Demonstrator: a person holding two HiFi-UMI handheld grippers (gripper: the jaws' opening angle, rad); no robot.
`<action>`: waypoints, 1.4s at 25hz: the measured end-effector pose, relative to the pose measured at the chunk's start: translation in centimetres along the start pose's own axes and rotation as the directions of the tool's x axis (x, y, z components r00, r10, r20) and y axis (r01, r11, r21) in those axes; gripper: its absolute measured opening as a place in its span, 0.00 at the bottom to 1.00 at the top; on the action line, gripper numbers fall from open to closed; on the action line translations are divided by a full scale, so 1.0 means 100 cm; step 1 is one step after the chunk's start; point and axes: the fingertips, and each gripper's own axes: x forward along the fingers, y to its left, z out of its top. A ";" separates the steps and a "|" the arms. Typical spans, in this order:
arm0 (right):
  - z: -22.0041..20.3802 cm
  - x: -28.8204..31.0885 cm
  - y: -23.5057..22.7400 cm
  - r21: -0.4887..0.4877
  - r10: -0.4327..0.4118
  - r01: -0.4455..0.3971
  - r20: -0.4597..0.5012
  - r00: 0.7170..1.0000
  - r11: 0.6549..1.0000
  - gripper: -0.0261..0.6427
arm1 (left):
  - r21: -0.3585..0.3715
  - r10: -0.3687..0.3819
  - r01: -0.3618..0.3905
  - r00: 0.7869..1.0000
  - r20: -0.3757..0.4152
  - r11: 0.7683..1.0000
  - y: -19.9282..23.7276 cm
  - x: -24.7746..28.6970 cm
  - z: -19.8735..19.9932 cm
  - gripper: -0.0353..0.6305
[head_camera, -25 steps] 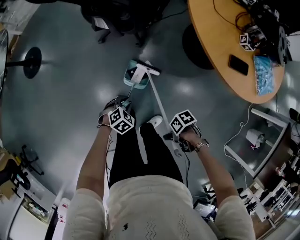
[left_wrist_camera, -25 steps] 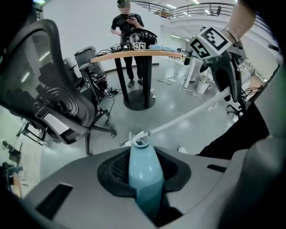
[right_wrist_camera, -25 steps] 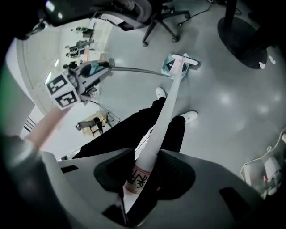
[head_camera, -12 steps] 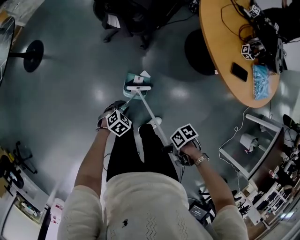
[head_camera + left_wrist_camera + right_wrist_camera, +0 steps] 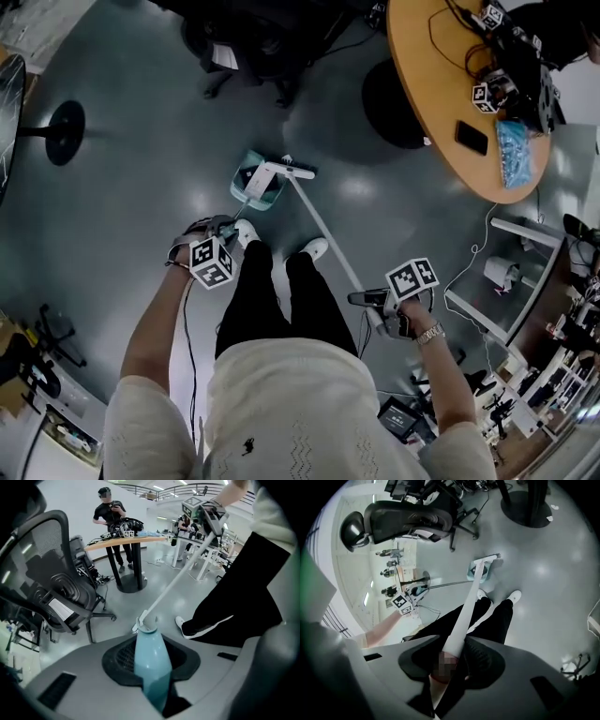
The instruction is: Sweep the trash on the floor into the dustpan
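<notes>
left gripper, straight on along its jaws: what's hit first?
Left gripper, shut on the teal dustpan handle, points down it: the white broom head at the handle's far end comes first, probably; depth unclear.

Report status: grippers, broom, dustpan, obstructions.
Left gripper shut on teal plastic dustpan's handle. Right gripper shut on long white broom pole. Broom head at dustpan. Black office chair beyond, apart.

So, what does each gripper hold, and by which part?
Left gripper: light-blue plastic dustpan, by its handle end. Right gripper: long white broom, by its handle top.
</notes>
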 end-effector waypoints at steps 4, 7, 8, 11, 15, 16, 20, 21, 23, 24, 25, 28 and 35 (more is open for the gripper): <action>0.008 -0.006 -0.020 0.030 -0.068 0.066 0.059 0.996 0.997 0.26 | 0.074 -0.043 0.046 0.998 -0.039 0.996 0.003 -0.005 -0.025 0.19; 0.018 -0.004 -0.042 0.025 -0.191 0.190 0.058 0.980 0.981 0.26 | 0.107 -0.066 0.074 0.995 -0.072 0.992 0.012 0.003 -0.036 0.19; 0.021 -0.002 -0.051 0.013 -0.246 0.246 0.046 0.968 0.969 0.26 | 0.112 -0.074 0.082 0.994 -0.077 0.990 0.016 0.005 -0.038 0.19; 0.025 0.011 -0.071 -0.052 -0.415 0.414 -0.021 0.909 0.909 0.26 | 0.122 -0.089 0.097 0.994 -0.068 0.988 0.030 0.010 -0.039 0.19; 0.019 0.045 -0.066 -0.146 -0.505 0.489 -0.101 0.857 0.860 0.26 | 0.188 -0.114 0.126 0.991 -0.076 0.974 0.031 0.019 -0.041 0.19; 0.017 0.053 -0.060 -0.160 -0.503 0.484 -0.111 0.857 0.860 0.27 | 0.205 -0.121 0.135 0.989 -0.082 0.969 0.030 0.022 -0.042 0.19; 0.006 0.076 -0.037 -0.242 -0.502 0.461 -0.148 0.852 0.854 0.27 | 0.242 -0.133 0.148 0.988 -0.076 0.959 0.026 0.034 -0.035 0.19; 0.002 0.080 -0.031 -0.268 -0.506 0.456 -0.158 0.848 0.848 0.27 | 0.241 -0.135 0.148 0.988 -0.070 0.959 0.027 0.036 -0.033 0.19; -0.006 0.088 -0.019 -0.320 -0.523 0.454 -0.175 0.834 0.831 0.27 | 0.229 -0.141 0.151 0.988 -0.059 0.962 0.030 0.038 -0.031 0.19; -0.009 0.091 -0.015 -0.345 -0.537 0.457 -0.183 0.824 0.820 0.27 | 0.220 -0.145 0.153 0.988 -0.055 0.963 0.031 0.038 -0.031 0.19; -0.012 0.094 -0.011 -0.367 -0.548 0.459 -0.190 0.814 0.809 0.27 | 0.210 -0.150 0.157 0.987 -0.051 0.965 0.033 0.038 -0.033 0.19; -0.016 0.103 0.001 -0.360 -0.537 0.450 -0.194 0.821 0.817 0.27 | 0.176 -0.156 0.161 0.987 -0.044 0.971 0.036 0.037 -0.038 0.19; -0.011 0.088 0.045 -0.032 -0.195 0.192 -0.090 0.977 0.981 0.27 | 0.048 -0.086 0.086 0.996 0.001 0.995 0.047 0.025 -0.047 0.19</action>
